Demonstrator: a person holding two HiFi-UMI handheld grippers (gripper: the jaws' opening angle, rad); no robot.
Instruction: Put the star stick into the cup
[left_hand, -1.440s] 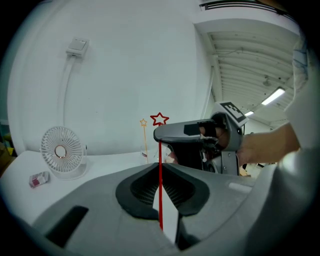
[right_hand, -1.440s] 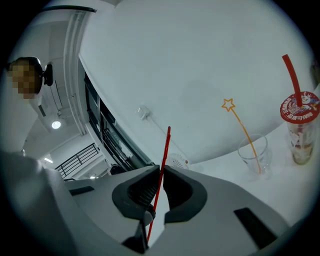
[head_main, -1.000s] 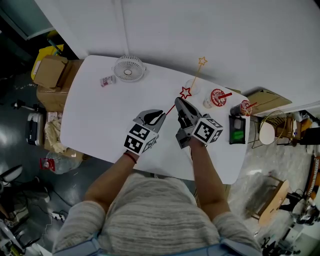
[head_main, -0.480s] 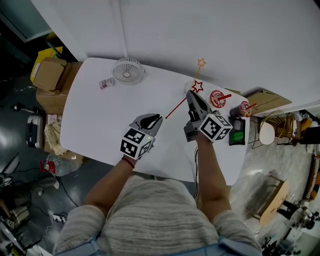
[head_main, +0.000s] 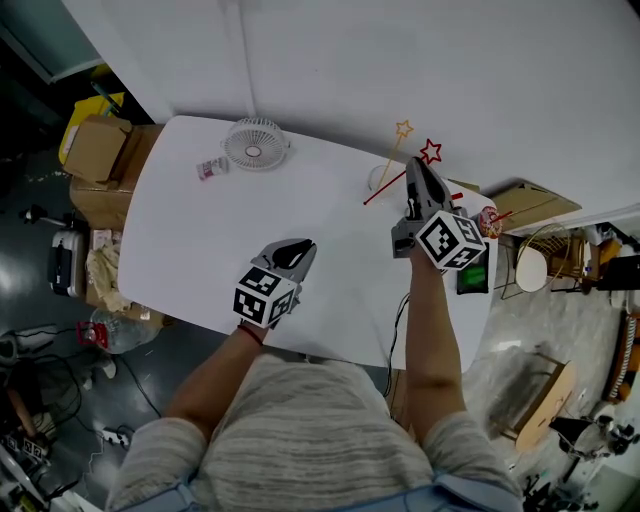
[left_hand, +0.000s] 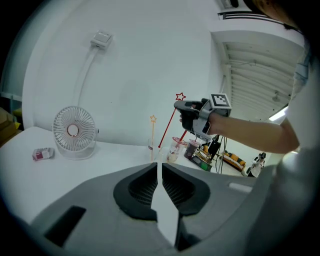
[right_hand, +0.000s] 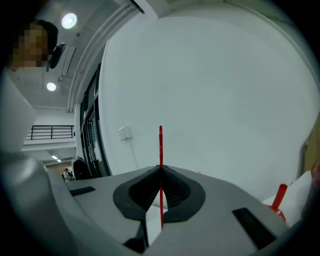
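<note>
Over the far right corner of the tabletop (head_main: 200, 230), the right gripper (head_main: 417, 175) is clamped on the red star stick (right_hand: 160, 145). Its own view shows the jaws pressed together with the thin red shaft running straight through the pinch. The hold sits nearer the star end. The star stands out past the jaws toward the wall, and the long plain end slants back and down toward the clear cup (head_main: 379, 180). That plain tip is close by the cup, but I can't say whether it is above the rim or just beside it.

The cup stands near the far edge and already holds a yellow star stick (head_main: 396, 147), which leans out over the rim. A lidded drink cup (left_hand: 175, 149) stands just beside it, toward the right edge.

The red stick looks feather-light, thin and fairly stiff, so I'd guess it could swivel in a pinch that narrow. A hold on the shaft, away from the star, suits it, with the plain end leading in. The cup looks light too, so a nudge might tip it or knock the yellow stick.

Back toward the near edge, the left gripper (head_main: 298, 247) hovers with its jaws drawn together on nothing. A small white fan (head_main: 254, 145) sits well apart, by the far left corner.
</note>
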